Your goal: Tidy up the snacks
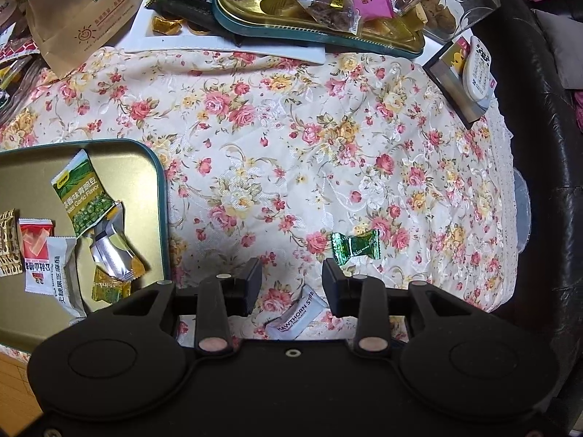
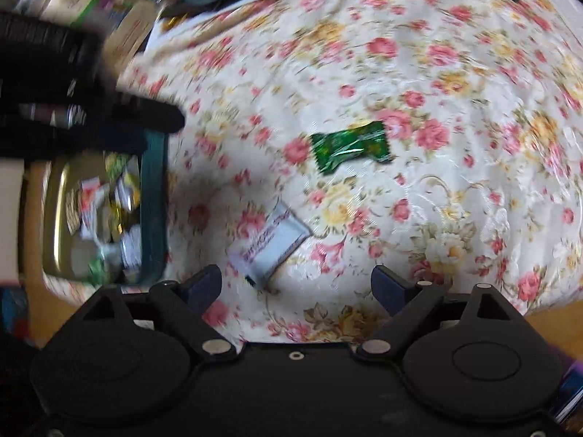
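Observation:
A green foil candy (image 1: 355, 247) lies on the floral cloth, just beyond my left gripper (image 1: 291, 284), which is open and empty. A white Hawthorn Strip packet (image 1: 296, 315) lies between and below its fingers. A teal-rimmed gold tin (image 1: 160, 189) at left holds several snack packets, among them a green peas bag (image 1: 84, 193). In the blurred right wrist view my right gripper (image 2: 296, 286) is open and empty over the cloth, with the white packet (image 2: 269, 244) just ahead and the green candy (image 2: 350, 146) farther on. The left gripper (image 2: 145, 123) shows at left above the tin (image 2: 155, 211).
A second teal tin (image 1: 313, 32) full of candies and packets stands at the back. A brown paper bag (image 1: 87, 11) is back left, a glass jar (image 1: 462, 0) back right, a small box (image 1: 462, 76) at the right. A black leather edge (image 1: 539, 145) borders the cloth's right side.

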